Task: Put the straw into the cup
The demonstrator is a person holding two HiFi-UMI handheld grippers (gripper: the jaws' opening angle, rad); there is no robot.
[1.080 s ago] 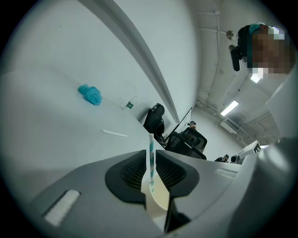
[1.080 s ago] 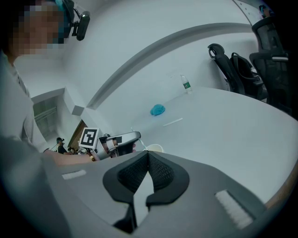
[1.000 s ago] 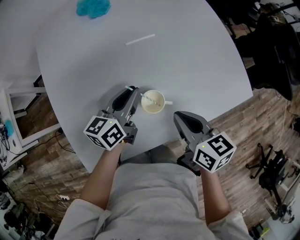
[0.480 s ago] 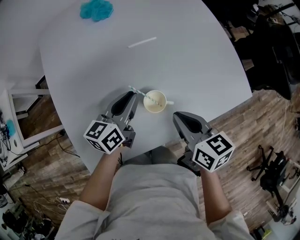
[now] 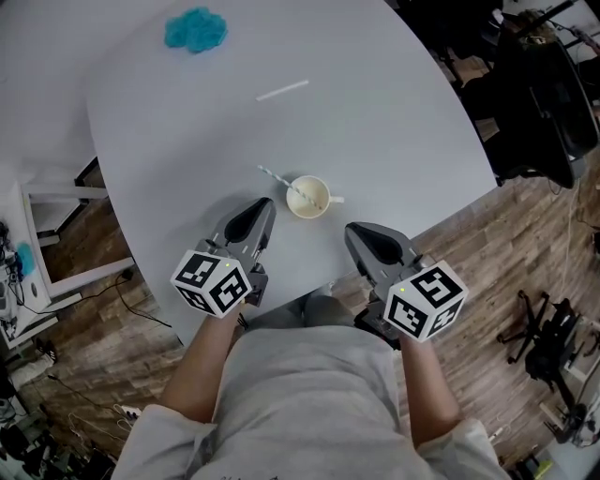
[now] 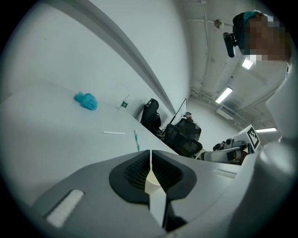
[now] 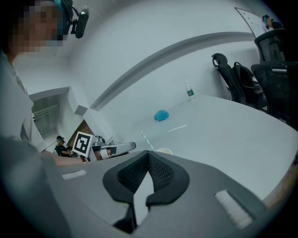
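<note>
Leaning in the cream cup (image 5: 308, 197) near the surface's (image 5: 403, 122) front edge, the striped straw (image 5: 278, 180) looks placed; the left gripper (image 5: 265, 203) and right gripper (image 5: 352, 232) hover nearby, jaws pressed together and empty, needing only a careful retreat.

Grey left gripper (image 5: 262, 204), pale T-shirt (image 5: 314, 394)

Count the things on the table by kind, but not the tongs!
Cup: 1
Striped straw, in the cup: 1
White stick: 1
Blue crumpled lump: 1
Bottle, at the far edge: 1
Total: 5
</note>
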